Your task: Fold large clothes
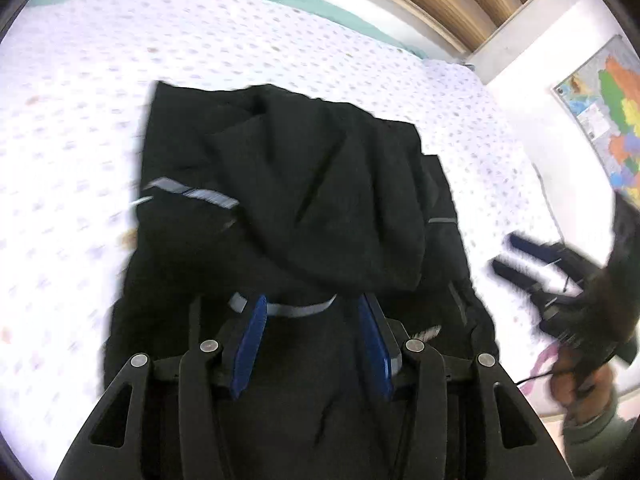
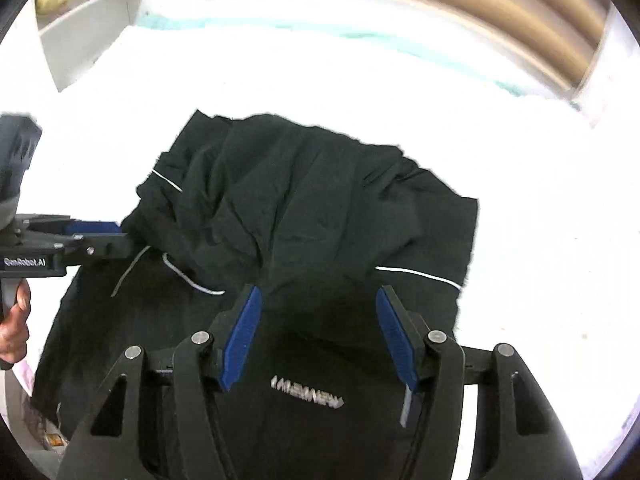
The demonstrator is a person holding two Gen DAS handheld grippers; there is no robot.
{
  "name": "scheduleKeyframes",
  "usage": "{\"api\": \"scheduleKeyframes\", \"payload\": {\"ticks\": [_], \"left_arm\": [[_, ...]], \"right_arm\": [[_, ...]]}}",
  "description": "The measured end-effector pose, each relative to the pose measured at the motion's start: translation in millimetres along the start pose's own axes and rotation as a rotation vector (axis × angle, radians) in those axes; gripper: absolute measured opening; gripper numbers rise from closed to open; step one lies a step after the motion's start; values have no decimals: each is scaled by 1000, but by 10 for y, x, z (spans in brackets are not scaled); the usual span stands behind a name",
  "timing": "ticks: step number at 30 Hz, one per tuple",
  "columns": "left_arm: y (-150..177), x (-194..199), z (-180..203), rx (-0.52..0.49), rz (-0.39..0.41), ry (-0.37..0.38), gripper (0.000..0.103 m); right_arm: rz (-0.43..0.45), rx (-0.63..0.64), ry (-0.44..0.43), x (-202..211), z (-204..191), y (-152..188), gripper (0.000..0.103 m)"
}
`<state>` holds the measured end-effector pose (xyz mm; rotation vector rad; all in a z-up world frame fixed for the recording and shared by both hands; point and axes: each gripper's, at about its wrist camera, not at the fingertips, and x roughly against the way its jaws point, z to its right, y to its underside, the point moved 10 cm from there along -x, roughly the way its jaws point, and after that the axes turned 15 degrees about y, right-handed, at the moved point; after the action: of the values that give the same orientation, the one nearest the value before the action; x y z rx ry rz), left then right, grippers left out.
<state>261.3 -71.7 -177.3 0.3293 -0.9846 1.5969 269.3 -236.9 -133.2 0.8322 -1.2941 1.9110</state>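
Bright, blown-out white bedsheet [image 2: 520,160], motion blur, fisheye-bent edges; the light source is perhaps overhead.

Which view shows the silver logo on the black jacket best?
The right wrist view: the silver logo lies unobstructed on the black jacket, between the right hand-held gripper fingers, though its letters are blurred. The left wrist view does not show it, only grey trim strips.

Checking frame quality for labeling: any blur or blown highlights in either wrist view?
Left wrist: motion blur smears the bedsheet dots and the right tongs. Right wrist: the sheet is overexposed to plain white, pattern gone; the black garment stays readable. Both show fisheye curvature.
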Motion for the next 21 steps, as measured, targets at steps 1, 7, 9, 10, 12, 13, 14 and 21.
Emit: {"api": "scheduleKeyframes", "payload": {"ticks": [1, 7, 9, 10, 12, 13, 14, 21], "left_arm": [[86, 133, -38, 6, 2, -23, 49], [596, 485, -281, 92, 10, -93, 49], [737, 565, -382, 136, 10, -102, 49], [797, 596, -424, 151, 10, -101, 49], [990, 647, -525, 189, 2, -108, 49], [1064, 653, -551, 203, -5, -113, 49], [1163, 687, -607, 221, -13, -116, 49], [1792, 947, -959, 359, -41, -125, 49]], "right_arm": [[-5, -8, 13, 28, -52, 13, 64], [-60, -48, 59, 166, 47, 325, 64], [-72, -51, 81, 131, 21, 474, 64], [-90, -58, 84, 115, 52, 583, 64], [-119, -81, 77, 92, 123, 756, 64], [-147, -108, 73, 59, 200, 911, 64], [-173, -135, 66, 39, 277, 1055, 64], [-362, -356, 3, -110, 844, 2255, 64]]}}
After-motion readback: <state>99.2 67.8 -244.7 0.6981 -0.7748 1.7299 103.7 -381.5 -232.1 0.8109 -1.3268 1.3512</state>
